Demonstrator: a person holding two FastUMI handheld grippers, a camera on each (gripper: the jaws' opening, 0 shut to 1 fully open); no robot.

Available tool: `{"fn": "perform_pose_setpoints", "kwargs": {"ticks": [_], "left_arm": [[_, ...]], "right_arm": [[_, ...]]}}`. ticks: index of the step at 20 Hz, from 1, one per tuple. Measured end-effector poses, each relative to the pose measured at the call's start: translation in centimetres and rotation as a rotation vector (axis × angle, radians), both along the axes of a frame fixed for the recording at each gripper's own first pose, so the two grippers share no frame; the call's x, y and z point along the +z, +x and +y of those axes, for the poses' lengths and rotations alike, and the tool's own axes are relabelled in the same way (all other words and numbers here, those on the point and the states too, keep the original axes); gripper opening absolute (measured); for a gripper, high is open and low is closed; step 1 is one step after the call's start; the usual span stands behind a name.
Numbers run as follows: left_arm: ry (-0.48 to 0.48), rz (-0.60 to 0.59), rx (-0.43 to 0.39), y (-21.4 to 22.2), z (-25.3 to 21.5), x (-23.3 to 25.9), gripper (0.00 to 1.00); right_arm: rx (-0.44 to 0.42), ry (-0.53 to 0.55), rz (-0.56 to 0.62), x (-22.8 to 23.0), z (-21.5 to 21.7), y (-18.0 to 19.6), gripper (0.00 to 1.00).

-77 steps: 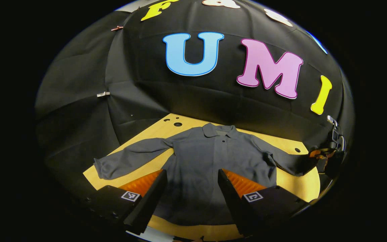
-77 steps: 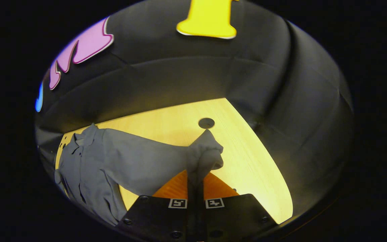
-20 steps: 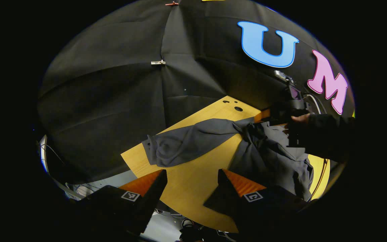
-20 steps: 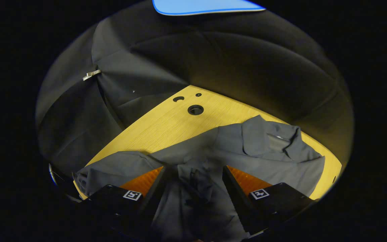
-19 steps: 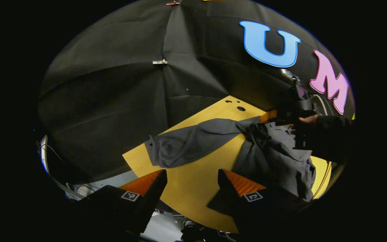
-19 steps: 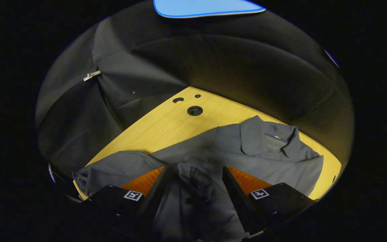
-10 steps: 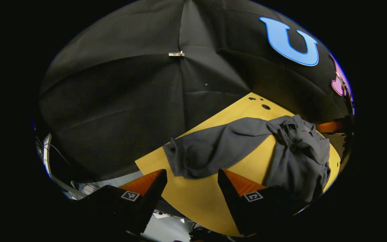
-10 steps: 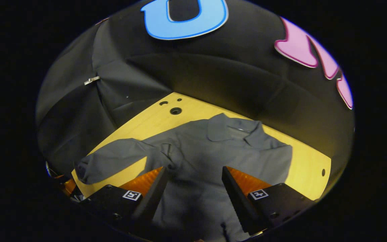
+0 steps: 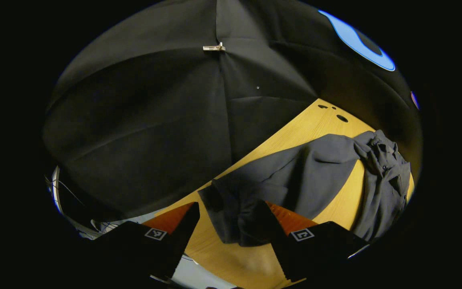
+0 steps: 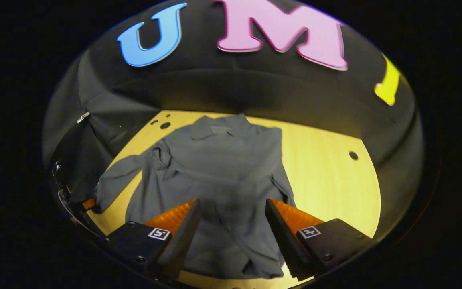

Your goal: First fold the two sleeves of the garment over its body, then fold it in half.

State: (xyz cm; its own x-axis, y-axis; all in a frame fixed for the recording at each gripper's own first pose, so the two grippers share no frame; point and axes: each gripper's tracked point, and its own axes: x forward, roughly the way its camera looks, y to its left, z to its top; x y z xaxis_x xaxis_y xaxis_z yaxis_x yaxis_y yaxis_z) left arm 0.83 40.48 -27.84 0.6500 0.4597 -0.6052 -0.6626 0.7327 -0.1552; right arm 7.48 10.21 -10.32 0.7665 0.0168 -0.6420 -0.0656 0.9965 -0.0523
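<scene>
**One sleeve folded in, the other sticking out**

The grey shirt (image 10: 219,168) lies on the yellow wooden table (image 10: 327,180), filling the middle of the right gripper view with its collar toward the top of the frame. Its sleeve on the right side of that frame is laid across the body, while the other sleeve (image 10: 114,184) reaches out toward the lower left of the frame, near the table edge.

The right gripper (image 10: 231,228) sits at the bottom center with its fingers spread apart, nothing between them, just the lower shirt body visible past the gap.

In the left gripper view, that loose sleeve (image 9: 295,176) runs from the bunched shirt at the right edge down to the center bottom. The left gripper (image 9: 227,228) is spread wide too, and the cuff end (image 9: 231,216) sits right in the gap between the fingers, not pinched.
</scene>
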Motion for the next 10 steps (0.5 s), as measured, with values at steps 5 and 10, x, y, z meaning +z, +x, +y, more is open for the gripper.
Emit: {"fn": "perform_pose_setpoints", "kwargs": {"ticks": [5, 10], "left_arm": [[0.004, 0.021, -0.006, 0.8, 0.3, -0.4, 0.92], [0.022, 0.016, -0.03, 2.2, -0.4, -0.1, 0.73]], "right_arm": [[-0.114, 0.016, 0.005, 1.0, -5.3, -7.1, 1.0], [-0.175, 0.068, 0.0, 1.3, -7.4, -10.8, 0.99]]}}
